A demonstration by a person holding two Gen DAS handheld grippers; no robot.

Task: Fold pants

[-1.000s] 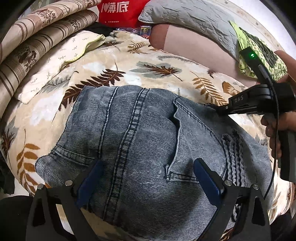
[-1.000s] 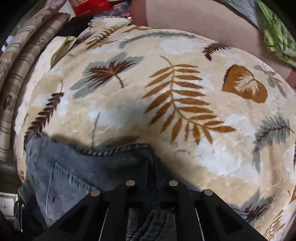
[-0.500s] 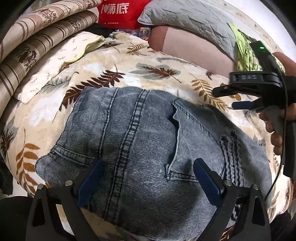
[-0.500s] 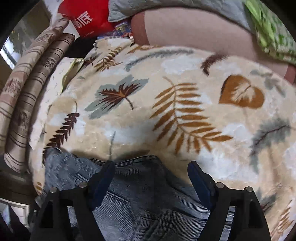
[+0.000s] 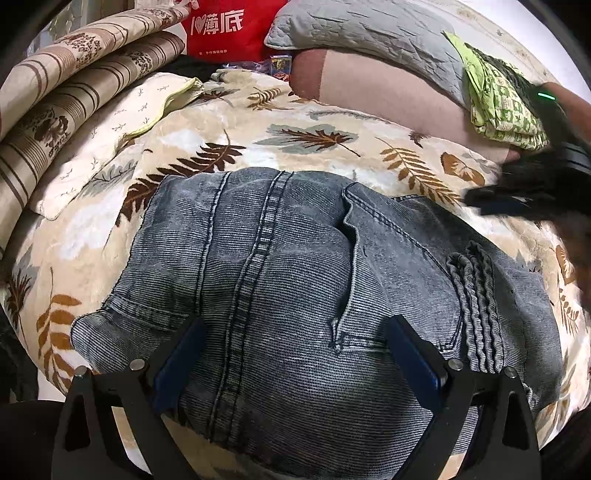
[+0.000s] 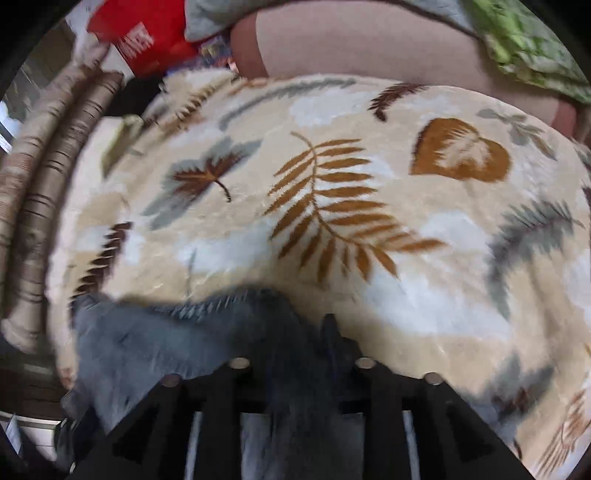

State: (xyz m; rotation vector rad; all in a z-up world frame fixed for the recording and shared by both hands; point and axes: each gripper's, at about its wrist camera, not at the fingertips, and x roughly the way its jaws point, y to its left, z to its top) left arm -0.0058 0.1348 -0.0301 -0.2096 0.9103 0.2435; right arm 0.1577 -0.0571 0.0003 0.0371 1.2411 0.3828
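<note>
Folded grey-blue denim pants (image 5: pixel 295 280) lie on a leaf-print blanket (image 5: pixel 314 136). My left gripper (image 5: pixel 295 354) is open, its blue-padded fingers (image 5: pixel 177 354) spread above the near part of the pants. My right gripper (image 5: pixel 476 201) is seen blurred at the right edge of the left wrist view, by the far right corner of the pants. In the right wrist view my right gripper (image 6: pixel 299 332) has its jaws close together over the pants' edge (image 6: pixel 177 339); the frame is blurred.
Striped rolled bedding (image 5: pixel 74 85) lies at the left, a small cream pillow (image 5: pixel 118 136) beside it. A red bag (image 5: pixel 221 29), a grey quilted pillow (image 5: pixel 362 33) and a green cloth (image 5: pixel 498 103) sit at the back.
My right gripper opened and lifted half a second ago, then came back down and closed at the pants' far right edge. The left gripper has stayed put.
</note>
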